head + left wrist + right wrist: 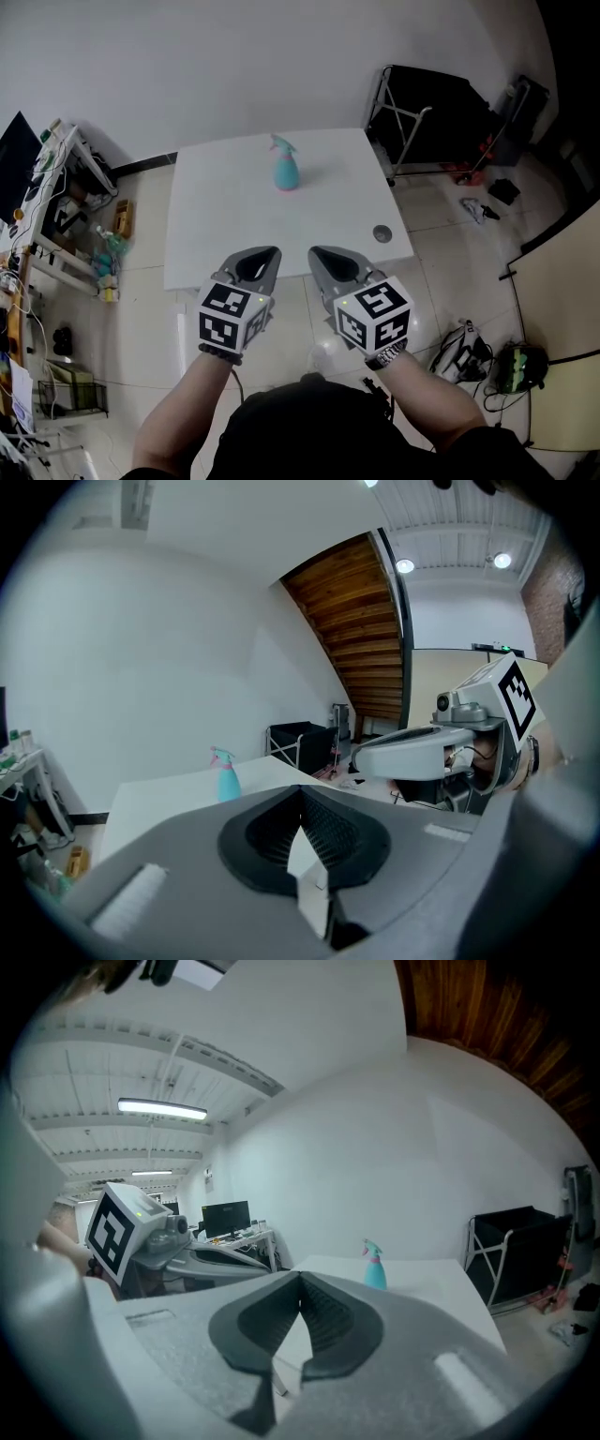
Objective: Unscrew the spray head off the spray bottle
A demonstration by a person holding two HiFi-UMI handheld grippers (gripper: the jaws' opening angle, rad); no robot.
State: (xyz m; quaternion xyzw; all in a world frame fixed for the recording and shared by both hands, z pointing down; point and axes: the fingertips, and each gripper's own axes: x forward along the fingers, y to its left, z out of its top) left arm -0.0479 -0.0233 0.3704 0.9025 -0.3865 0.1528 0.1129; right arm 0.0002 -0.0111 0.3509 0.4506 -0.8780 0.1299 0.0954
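A light blue spray bottle (286,172) with a teal and pink spray head (280,143) stands upright near the far edge of the white table (234,225). It shows small and distant in the left gripper view (227,780) and in the right gripper view (375,1271). My left gripper (267,251) and right gripper (319,251) hover side by side at the table's near edge, well short of the bottle. Both are shut with nothing between the jaws. In the left gripper view the right gripper (361,758) appears at the right.
A small dark round object (382,232) lies near the table's right edge. A black folding cart (427,117) stands right of the table. A cluttered desk and shelves (56,216) line the left side. Bags and tools (487,356) lie on the floor at right.
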